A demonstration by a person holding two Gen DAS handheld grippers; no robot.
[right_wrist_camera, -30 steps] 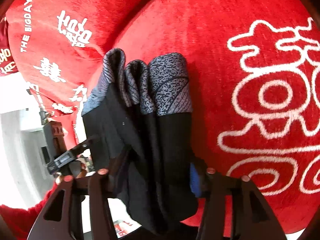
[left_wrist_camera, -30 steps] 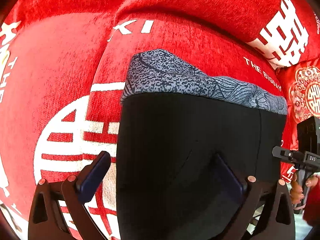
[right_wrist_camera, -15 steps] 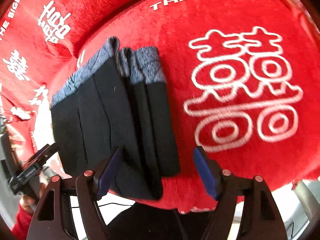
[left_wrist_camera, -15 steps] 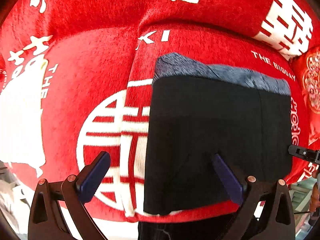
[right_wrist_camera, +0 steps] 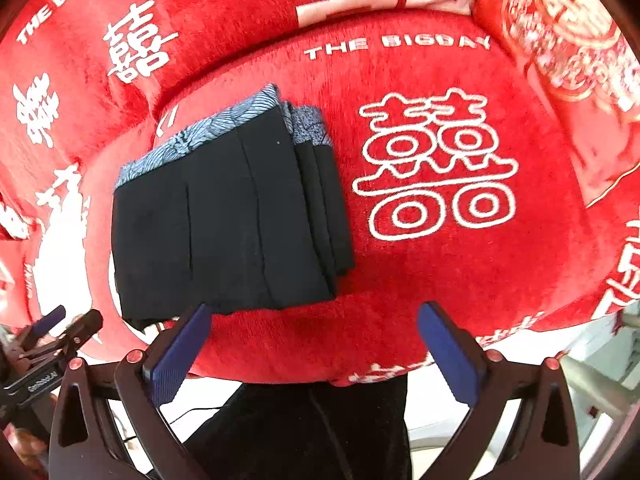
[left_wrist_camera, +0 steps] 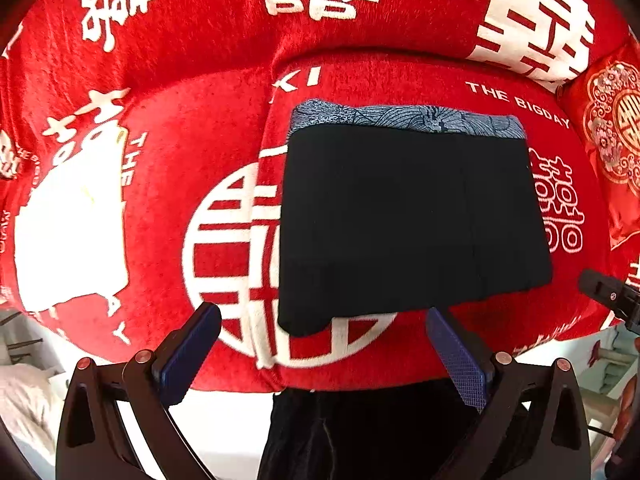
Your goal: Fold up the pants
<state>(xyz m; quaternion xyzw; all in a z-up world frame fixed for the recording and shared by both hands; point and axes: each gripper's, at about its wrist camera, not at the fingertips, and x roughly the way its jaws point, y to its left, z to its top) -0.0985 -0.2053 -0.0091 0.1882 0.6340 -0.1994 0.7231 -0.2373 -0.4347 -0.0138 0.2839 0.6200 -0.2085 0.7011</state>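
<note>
1. Left gripper (left_wrist_camera: 322, 344): jaws spread wide, nothing btwn the blue pads (left_wrist_camera: 188, 354). It hovers off the front edge of the red sofa seat (left_wrist_camera: 200, 152), pads apart from the cloth; right pad's tip sits just below the pants' front edge in left wrist view.
2. Seat cover: red plush w/ white double-happiness characters and "THE BIGDAY" lettering; same print on the backrest (left_wrist_camera: 400, 20) behind.
3. Folded pants (left_wrist_camera: 408, 220): black, compact rectangle lying flat on the seat, centre-left of the right-hand cushion, overlapping the cushion seam on its left side. Blue-grey patterned waistband (left_wrist_camera: 404, 118) runs along the far edge, toward the backrest. Front edge is near the seat's front edge; front-left corner droops a bit.
4. Right wrist view: pants (right_wrist_camera: 224, 220) show stacked layers at their right side, several fold edges stepped one over another; waistband (right_wrist_camera: 192, 140) at the back.
5. Right gripper (right_wrist_camera: 312, 344): also wide open, empty, off the seat's front edge; left pad (right_wrist_camera: 176, 354) just in front of the pants' near edge, contact cannot be told.
6. Red embroidered cushion (left_wrist_camera: 612, 128) at the far right end of the sofa.
</note>
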